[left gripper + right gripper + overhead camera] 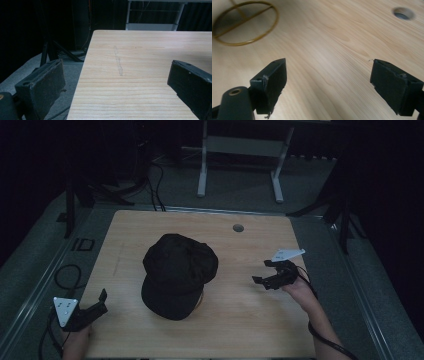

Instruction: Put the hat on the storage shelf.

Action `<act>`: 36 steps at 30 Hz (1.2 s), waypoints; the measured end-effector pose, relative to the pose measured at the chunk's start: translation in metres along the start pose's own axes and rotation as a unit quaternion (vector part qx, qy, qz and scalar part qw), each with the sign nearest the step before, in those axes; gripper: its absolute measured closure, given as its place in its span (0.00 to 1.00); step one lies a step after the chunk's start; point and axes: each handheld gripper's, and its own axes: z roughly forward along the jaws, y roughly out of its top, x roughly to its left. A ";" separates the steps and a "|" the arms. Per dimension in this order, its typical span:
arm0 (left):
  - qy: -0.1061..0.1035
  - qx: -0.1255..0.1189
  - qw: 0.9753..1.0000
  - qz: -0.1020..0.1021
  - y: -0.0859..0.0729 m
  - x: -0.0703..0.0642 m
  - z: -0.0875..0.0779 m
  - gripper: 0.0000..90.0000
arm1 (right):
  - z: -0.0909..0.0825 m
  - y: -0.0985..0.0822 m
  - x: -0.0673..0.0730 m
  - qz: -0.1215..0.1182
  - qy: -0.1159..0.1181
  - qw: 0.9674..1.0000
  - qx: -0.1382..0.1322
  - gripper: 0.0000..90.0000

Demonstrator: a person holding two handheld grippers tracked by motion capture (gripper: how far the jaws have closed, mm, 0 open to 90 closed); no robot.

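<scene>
A black cap (179, 272) sits in the middle of the wooden table (240, 320), its brim toward the near edge. A gold wire ring with a cross bar (244, 22) lies on the wood, far up and left in the right gripper view. My left gripper (103, 304) hovers at the table's near left edge, left of the cap and apart from it; its jaws (117, 75) stand wide apart with nothing between them. To the cap's right, my right gripper (262, 271) points at the cap, and its jaws (329, 72) are spread over bare wood.
A round cable hole (238, 227) (403, 13) is in the table's far side. A white desk frame (240, 145) stands on the floor behind the table. Cables (65, 275) loop on the floor to the left. Dark stands flank both sides.
</scene>
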 end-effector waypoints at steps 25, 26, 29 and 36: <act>0.004 -0.001 1.000 0.002 0.000 -0.001 0.000 0.02 | -0.036 -0.108 -0.026 0.160 -0.211 0.963 -0.059 0.15; 0.004 -0.001 1.000 0.001 0.000 -0.001 0.000 0.02 | -0.038 -0.110 -0.027 0.163 -0.221 0.960 -0.059 0.15; 0.004 -0.001 1.000 0.001 0.000 -0.001 0.000 0.02 | -0.045 -0.117 -0.028 0.182 -0.259 0.946 -0.068 0.15; 0.003 -0.001 1.000 0.001 0.000 -0.001 0.000 0.02 | -0.056 -0.129 -0.026 0.198 -0.293 0.931 -0.088 0.15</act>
